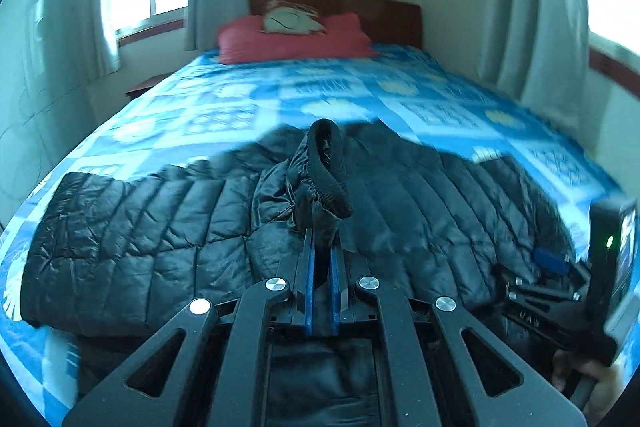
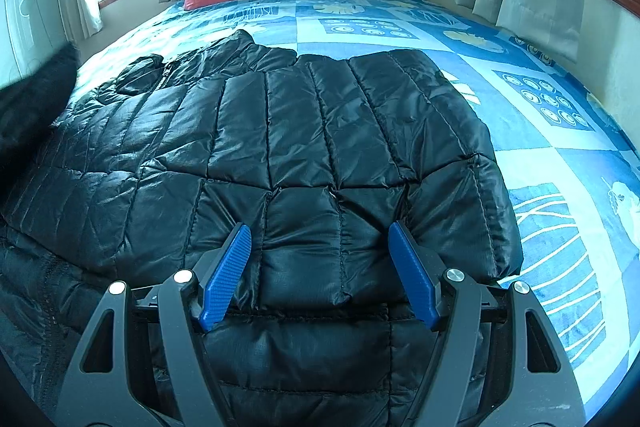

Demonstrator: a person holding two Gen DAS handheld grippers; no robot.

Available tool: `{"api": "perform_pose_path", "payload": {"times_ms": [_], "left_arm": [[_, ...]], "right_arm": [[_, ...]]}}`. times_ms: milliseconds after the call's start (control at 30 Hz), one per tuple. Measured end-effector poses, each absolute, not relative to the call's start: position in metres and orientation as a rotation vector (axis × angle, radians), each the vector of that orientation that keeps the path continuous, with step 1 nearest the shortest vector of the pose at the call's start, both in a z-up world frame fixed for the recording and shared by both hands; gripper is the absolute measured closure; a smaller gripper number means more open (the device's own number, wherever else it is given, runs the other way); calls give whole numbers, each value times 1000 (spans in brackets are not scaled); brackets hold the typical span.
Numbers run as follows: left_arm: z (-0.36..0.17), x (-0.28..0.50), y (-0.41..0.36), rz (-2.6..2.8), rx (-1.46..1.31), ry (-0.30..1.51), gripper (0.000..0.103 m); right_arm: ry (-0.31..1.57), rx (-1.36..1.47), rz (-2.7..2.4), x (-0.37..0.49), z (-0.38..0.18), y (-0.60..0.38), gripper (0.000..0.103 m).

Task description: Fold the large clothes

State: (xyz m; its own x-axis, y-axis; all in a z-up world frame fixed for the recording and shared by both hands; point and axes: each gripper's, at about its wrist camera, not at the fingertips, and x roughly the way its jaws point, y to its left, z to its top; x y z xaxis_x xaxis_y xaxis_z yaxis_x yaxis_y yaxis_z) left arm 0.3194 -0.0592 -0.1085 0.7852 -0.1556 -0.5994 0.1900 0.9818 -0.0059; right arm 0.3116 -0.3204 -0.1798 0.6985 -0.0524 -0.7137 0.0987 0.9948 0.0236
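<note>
The left hand-held gripper (image 1: 322,239), clenched on a sleeve cuff (image 1: 326,171), holds it above the black puffer jacket (image 2: 304,131) lying crosswise on the bed (image 2: 540,99); the right hand-held gripper (image 2: 320,259), released, straddles its near hem.

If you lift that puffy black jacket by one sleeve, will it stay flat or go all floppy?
Probably floppy: the cuff pinched in the left gripper already droops over the jaws. The jacket looks puffy and quilted, so likely light for its size. Its shiny fabric may be slippery and slide on the bedspread.
</note>
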Motion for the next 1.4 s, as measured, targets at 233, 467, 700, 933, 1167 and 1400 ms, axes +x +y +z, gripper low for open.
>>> {"api": "perform_pose_path", "payload": {"times_ms": [233, 467, 700, 933, 1167, 1400], "left_arm": [[-145, 334, -99, -199, 132, 748, 91], [-134, 317, -98, -236, 80, 710, 32], [-113, 281, -68, -210, 98, 661, 31], [-110, 264, 19, -66, 38, 649, 31], [-118, 263, 85, 55, -9, 674, 31], [-120, 264, 103, 76, -28, 673, 31]], "right_arm": [[793, 66, -82, 312, -180, -320, 31], [797, 64, -82, 312, -179, -319, 31], [766, 101, -84, 304, -156, -311, 31], [795, 230, 138, 319, -133, -245, 31], [899, 242, 209, 352, -157, -189, 41], [823, 174, 213, 339, -134, -187, 86]]}}
